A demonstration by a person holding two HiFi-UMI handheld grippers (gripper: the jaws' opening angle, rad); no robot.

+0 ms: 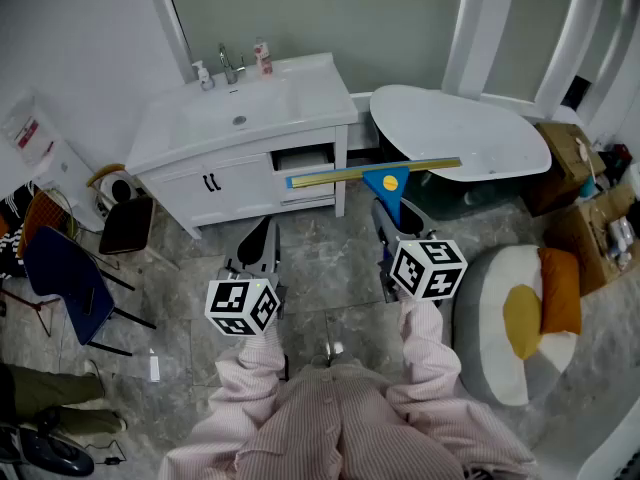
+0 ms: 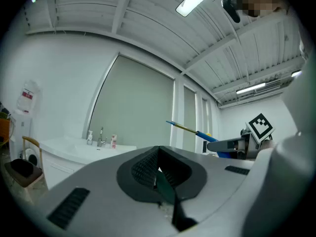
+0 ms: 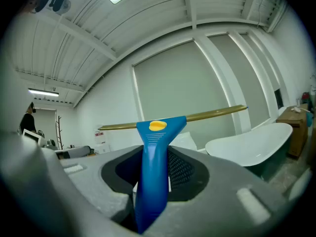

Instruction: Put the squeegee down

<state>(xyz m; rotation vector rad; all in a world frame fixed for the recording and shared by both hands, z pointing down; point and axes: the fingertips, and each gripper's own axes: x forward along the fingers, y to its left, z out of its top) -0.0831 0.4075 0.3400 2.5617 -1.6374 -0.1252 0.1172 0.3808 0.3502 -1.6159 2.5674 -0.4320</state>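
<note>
White vanity sink stands beside a white bathtub.

Nothing legible: red-and-white label on the white pack on the wall too small to read, likewise the label on the bottle beside the tap.

I counted one squeegee, one left tongs, one right tongs, one bathtub, one sink, one tap and two bottles.
</note>
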